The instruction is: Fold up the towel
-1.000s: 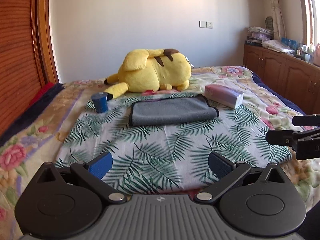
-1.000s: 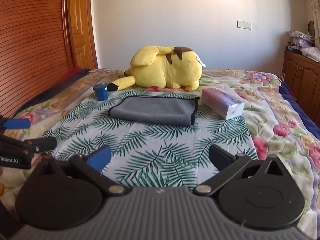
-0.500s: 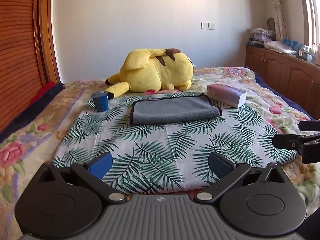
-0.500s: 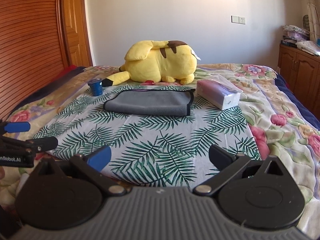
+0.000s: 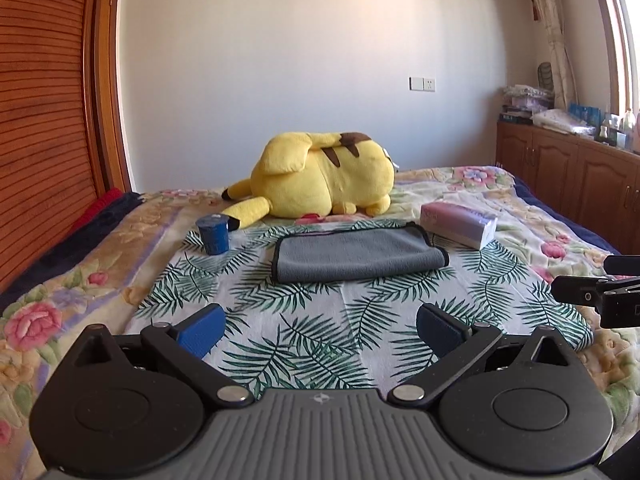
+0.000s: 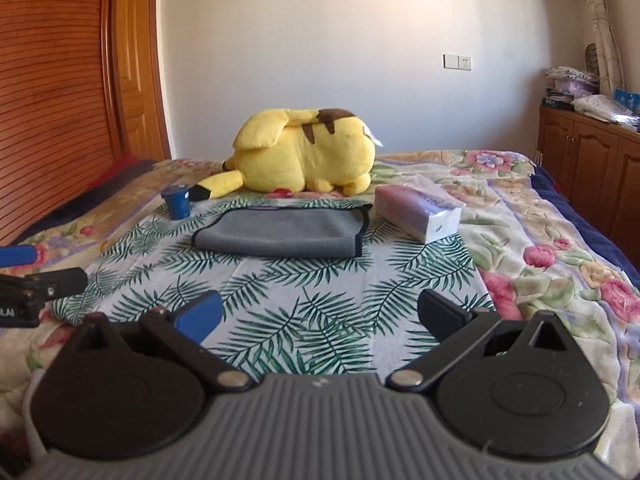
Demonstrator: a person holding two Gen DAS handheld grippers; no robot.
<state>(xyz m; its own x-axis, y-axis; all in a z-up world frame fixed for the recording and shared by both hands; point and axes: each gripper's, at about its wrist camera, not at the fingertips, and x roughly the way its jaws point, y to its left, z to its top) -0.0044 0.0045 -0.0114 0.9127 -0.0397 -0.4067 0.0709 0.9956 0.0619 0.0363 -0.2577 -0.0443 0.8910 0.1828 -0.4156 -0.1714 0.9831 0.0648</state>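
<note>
A grey towel [image 5: 354, 254] with dark trim lies folded flat on the palm-leaf cloth [image 5: 320, 320] on the bed; it also shows in the right wrist view [image 6: 280, 232]. My left gripper [image 5: 320, 326] is open and empty, well short of the towel, near the cloth's front edge. My right gripper [image 6: 320, 314] is open and empty, likewise far back from the towel. Each gripper shows at the edge of the other's view: the right one [image 5: 592, 294], the left one [image 6: 32, 280].
A yellow plush toy [image 5: 320, 184] lies behind the towel. A blue cup [image 5: 213, 234] stands at the towel's left, a tissue pack [image 5: 458, 224] at its right. A wooden wardrobe [image 5: 40, 120] is on the left, wooden cabinets [image 5: 568, 176] on the right.
Both grippers have drawn back from the towel and tilted up, so the towel looks smaller and farther. Both stay open and empty. The towel has not moved.
</note>
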